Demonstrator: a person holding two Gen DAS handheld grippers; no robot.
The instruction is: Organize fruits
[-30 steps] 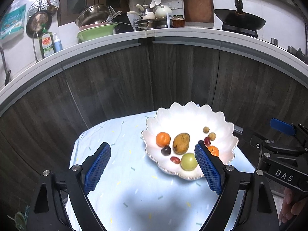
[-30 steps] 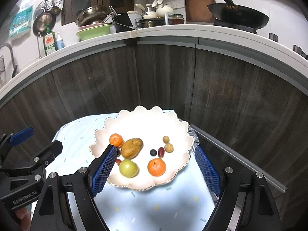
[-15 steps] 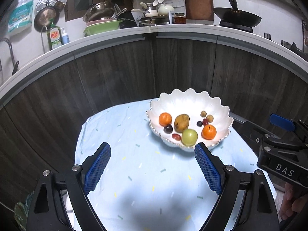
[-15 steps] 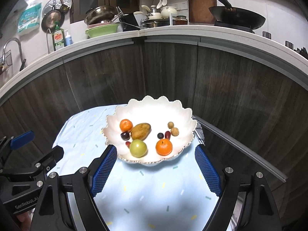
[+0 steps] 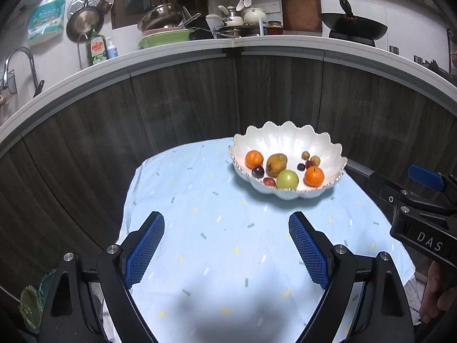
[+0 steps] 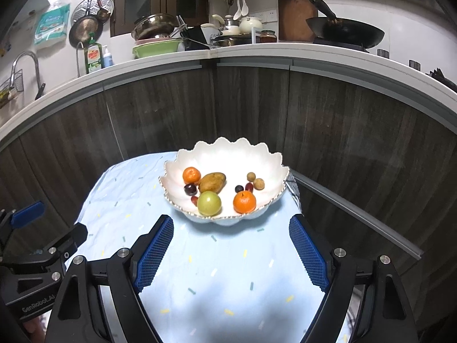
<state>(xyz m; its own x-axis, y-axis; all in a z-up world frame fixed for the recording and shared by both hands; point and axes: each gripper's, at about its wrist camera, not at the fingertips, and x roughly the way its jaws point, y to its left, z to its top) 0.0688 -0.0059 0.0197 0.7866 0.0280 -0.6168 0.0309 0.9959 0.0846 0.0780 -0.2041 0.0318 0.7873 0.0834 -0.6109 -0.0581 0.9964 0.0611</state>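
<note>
Our left gripper (image 5: 225, 245) has its blue mesh pads spread wide, nothing between them, hovering over the pale blue confetti-print tablecloth (image 5: 200, 228). Our right gripper (image 6: 231, 250) is the same — jaws wide apart, empty, aimed at the near rim of the white scalloped petal-shaped bowl (image 6: 225, 154).

The fruits all sit inside that bowl, which rests on the cloth at the far side of the table, near the dark wood cabinet fronts (image 6: 142, 120). From the right wrist view: a green round apple (image 6: 209, 203) and an orange mandarin (image 6: 244, 201) at the near edge, a brownish-yellow mango (image 6: 212, 182) behind the apple, a second smaller mandarin (image 6: 191, 175) far left, a dark plum (image 6: 190, 189) just beside the mango, plus small tan longans (image 6: 258, 183) and dark grapes toward the right.

We judge the sorting as done or nearly so — no loose fruit shows on the cloth, and both grippers sit well back from the bowl.

If any regrouping remains, we go with the right gripper since it lines up with the bowl. We come in from above, not over the rim's spikes. We take the large round fruit first, pads on opposite sides at the widest part, and close gently — the apple and mandarin will likely roll. The tiny grapes need a much narrower opening.
</note>
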